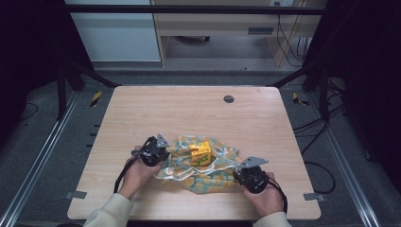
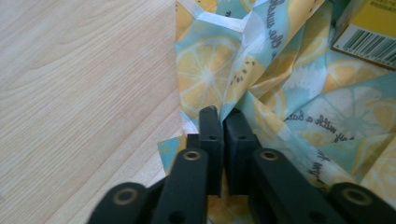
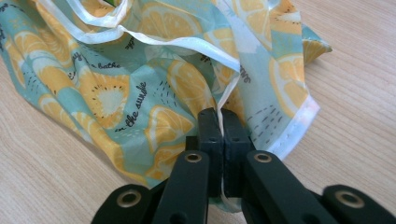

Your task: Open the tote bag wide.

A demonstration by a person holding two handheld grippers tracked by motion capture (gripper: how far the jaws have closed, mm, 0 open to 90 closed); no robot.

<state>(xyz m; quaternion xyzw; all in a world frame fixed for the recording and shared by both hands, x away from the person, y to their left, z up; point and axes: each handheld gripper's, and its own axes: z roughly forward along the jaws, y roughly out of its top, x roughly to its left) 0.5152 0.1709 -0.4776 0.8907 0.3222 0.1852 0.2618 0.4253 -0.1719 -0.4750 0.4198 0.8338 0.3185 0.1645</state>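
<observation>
- High view: a crumpled lemon-print cloth [image 1: 201, 170] lies on the near half of the wooden bench [image 1: 189, 113], with a small yellow box [image 1: 200, 153] sitting on its middle; the print on the box is too small to read from here.
- Left claw [image 1: 163, 152] sits at the cloth's left edge and right claw [image 1: 239, 171] at its near right edge, each held in a hand; the jaw tips are hidden under the claw bodies in this view.
- Left gripper view: the left claw [image 2: 220, 116] has its jaws almost together with a narrow slit between them, a fold of the cloth [image 2: 280, 93] rising from the tips. Whether the pads actually press the fabric is hard to tell. The box [image 2: 369, 28] is cut off at the top right corner, only a barcode and a yellow face showing.
- Right gripper view: the right claw [image 3: 220, 116] is closed on a fold of the cloth [image 3: 116, 93], a white hem pinched between the pads. The cloth's far part runs out of the top of the frame.
</observation>
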